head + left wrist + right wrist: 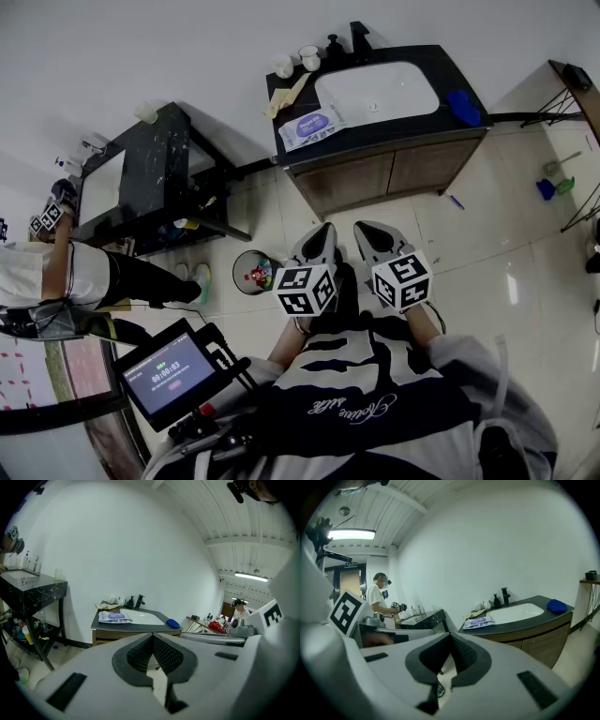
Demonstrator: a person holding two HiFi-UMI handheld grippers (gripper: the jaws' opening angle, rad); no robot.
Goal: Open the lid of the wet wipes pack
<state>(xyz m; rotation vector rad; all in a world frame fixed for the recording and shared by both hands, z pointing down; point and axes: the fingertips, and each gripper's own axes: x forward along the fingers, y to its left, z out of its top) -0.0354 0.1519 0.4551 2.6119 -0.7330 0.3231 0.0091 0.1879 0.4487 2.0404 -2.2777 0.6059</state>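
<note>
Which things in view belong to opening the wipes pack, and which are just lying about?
Job: wet wipes pack on the counter; left gripper and right gripper, both shut, empty, well short of it.

Lying about: blue object, cups, beige cloth, floor bin.

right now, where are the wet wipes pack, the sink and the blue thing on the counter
wet wipes pack [314,123]: head view, middle of its purple label
sink [384,89]: head view, bare white basin
blue thing [464,106]: head view, its middle
</note>
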